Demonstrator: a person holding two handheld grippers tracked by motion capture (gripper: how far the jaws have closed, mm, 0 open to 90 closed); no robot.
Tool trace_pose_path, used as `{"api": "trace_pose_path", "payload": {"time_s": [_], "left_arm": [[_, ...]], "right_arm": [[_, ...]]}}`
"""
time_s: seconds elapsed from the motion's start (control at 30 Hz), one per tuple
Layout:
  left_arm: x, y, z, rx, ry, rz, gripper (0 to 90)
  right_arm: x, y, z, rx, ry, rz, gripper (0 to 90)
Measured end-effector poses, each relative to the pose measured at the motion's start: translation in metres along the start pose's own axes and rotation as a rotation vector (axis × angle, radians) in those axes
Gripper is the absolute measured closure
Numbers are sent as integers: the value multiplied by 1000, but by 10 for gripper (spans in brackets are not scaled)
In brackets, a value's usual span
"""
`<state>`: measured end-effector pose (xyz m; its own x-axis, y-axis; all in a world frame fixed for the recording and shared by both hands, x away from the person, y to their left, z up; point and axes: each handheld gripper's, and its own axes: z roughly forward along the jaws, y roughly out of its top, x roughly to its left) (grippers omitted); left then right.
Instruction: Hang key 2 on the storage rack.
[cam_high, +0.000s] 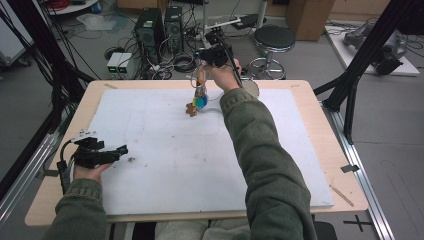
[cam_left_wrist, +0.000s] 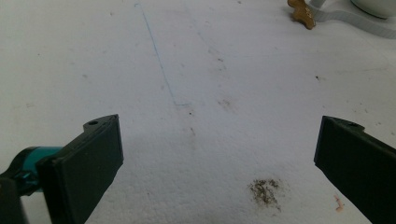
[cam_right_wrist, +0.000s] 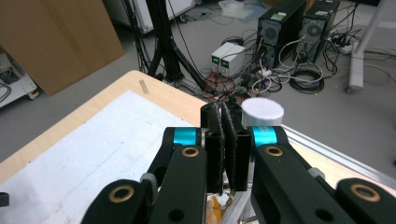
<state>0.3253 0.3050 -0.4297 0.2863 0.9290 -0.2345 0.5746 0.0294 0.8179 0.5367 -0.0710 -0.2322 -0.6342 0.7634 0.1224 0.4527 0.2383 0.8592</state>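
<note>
A: The tongs?
B: Left gripper (cam_high: 121, 150) rests released at the white board's (cam_high: 165, 165) near left; right gripper (cam_high: 200, 82) is clenched on a dangling colourful toy (cam_high: 200, 97), long axis upright, hanging down over the far side beside a brown figure (cam_high: 191, 109).
A: Around?
B: Wooden table (cam_high: 327, 165); computer towers (cam_high: 150, 30) and a stool (cam_high: 274, 40) on the grey floor.

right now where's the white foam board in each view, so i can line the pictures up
High view: the white foam board covers most of the wooden table, mid-picture.
Left gripper view: the board lies under and beyond the open jaws.
Right gripper view: the board is at lower left, beside the jaws, table rim behind.
Shared landmark: the small brown figure on the board's far part, top right in the left gripper view.
</note>
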Motion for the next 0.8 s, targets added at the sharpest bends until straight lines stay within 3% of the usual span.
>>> {"api": "trace_pose_path", "payload": {"time_s": [0.33,0.43,0.53,0.63,0.8], "left_arm": [[1,0,0,-2,1,-8,17],[1,0,0,-1,0,-9,17],[1,0,0,0,0,-8,17],[1,0,0,-3,1,-8,17],[1,0,-1,-2,3,-6,17]], "right_arm": [[3,-3,6,39,-11,-10,869],[4,-3,3,31,-5,-27,749],[11,-1,-4,14,-39,-70,627],[14,0,-11,-3,-43,-70,510],[16,-1,-21,-10,-29,-52,389]]}}
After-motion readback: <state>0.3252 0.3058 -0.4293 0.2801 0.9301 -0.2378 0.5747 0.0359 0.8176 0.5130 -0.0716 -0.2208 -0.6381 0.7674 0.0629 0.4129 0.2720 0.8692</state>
